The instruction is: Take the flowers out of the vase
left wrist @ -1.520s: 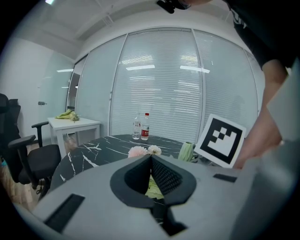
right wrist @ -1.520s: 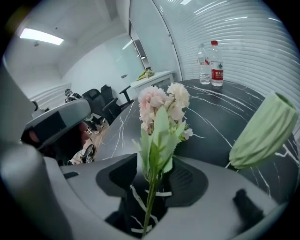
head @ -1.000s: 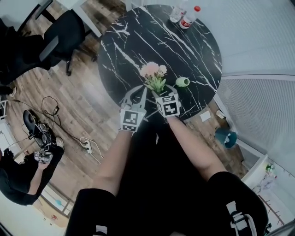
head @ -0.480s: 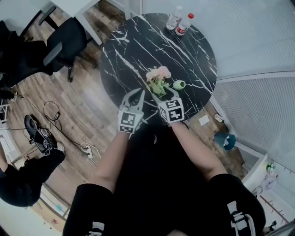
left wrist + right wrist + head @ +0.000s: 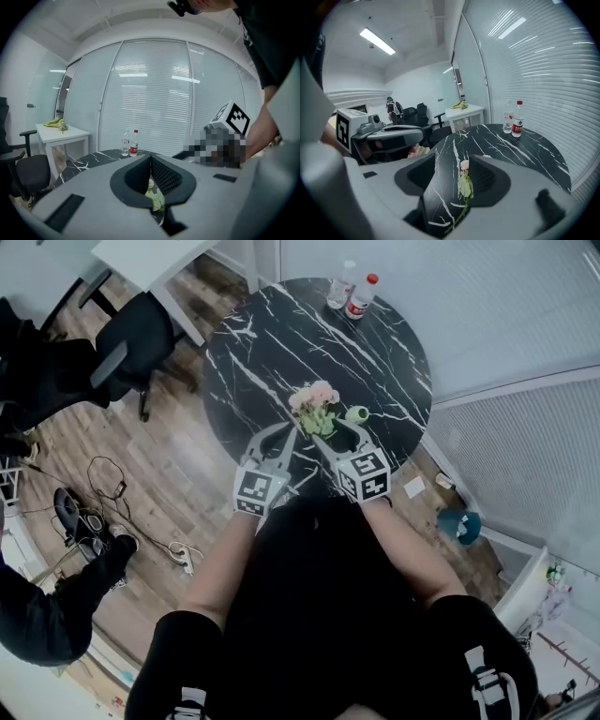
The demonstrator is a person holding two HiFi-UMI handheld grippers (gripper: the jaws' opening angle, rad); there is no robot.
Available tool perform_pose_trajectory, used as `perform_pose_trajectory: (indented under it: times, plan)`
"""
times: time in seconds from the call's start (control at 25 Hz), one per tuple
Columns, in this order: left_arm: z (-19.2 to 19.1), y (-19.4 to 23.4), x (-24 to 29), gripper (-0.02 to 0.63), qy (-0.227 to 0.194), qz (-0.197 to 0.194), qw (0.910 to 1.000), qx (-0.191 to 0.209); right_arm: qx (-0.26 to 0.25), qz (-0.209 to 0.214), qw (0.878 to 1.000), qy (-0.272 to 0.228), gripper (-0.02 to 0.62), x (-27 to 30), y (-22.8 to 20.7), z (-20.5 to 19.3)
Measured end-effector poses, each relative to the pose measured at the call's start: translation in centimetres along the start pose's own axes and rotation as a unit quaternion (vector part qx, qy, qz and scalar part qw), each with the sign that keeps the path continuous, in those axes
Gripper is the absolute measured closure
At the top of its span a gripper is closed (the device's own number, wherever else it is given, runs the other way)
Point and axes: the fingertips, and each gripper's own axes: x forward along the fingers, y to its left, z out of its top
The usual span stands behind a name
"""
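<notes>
left gripper point(image 5: 151, 163): The jaws are drawn together to a narrow wedge, and green leaves point(image 5: 155, 199) are caught low in it. This is judged to be the carrying grip. It is taken on the foliage, probably so that the heads are not crushed.
right gripper point(image 5: 454, 158): The jaws are set moderately wide and have just been closing. A single stem point(image 5: 465, 186) with a pink bud is seen in the gap, lying close along the right-hand pad. The other pad is clear of it, so no pinch is made. A second hold appears to be in preparation, to gather a stray stem.
flowers point(image 5: 315, 405): They are found at the centre of the head view, pink heads uppermost, at the tips of both tools and over the table point(image 5: 281, 334).
vase point(image 5: 357, 414): It is small and green, and is set on the marble just right of the flowers. No stems are seen in its mouth. Whether it is upright or tipped cannot be settled at this size.
bottles point(image 5: 361, 296): Two are placed at the top edge of the head view, well apart from the work, and no obstruction is offered.
stage: Removal is judged largely accomplished, since the bunch appears clear of the vase.
risk: A loose stem may be dropped if the right jaws are not brought fully onto it.
</notes>
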Motion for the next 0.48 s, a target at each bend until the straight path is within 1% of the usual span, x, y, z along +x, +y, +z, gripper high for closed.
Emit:
perform_pose_trajectory:
  times: [0.08,0.12,0.2,0.24,0.28,0.36,0.48]
  plan:
    - [1.0,-0.7,-0.1,0.592,-0.001,-0.013,0.9999,0.001,-0.001,-0.003,1.0,-0.019,0.384,-1.2,0.0,1.0]
    - [1.6,-1.1,-0.1,0.592,-0.002,-0.02,0.9998,0.002,-0.004,-0.006,0.999,-0.031,0.408,-1.9,0.0,1.7]
    - [2.9,-2.1,-0.3,0.593,-0.005,-0.035,0.9994,0.006,-0.016,-0.014,0.998,-0.063,0.483,-3.4,0.0,3.3]
    - [3.6,-2.6,-0.4,0.594,-0.008,-0.043,0.999,0.01,-0.022,-0.018,0.996,-0.083,0.532,-4.3,0.0,4.2]
    - [4.4,-3.1,-0.6,0.594,-0.012,-0.051,0.9985,0.015,-0.028,-0.02,0.994,-0.104,0.558,-5.2,0.1,5.1]
    - [6.1,-4.3,-0.8,0.594,-0.021,-0.068,0.9971,0.026,-0.037,-0.019,0.989,-0.143,0.573,-7.1,0.5,6.9]
    - [8.8,-6.2,-1.3,0.594,-0.038,-0.093,0.9942,0.039,-0.054,-0.015,0.981,-0.187,0.575,-10.0,1.3,9.2]
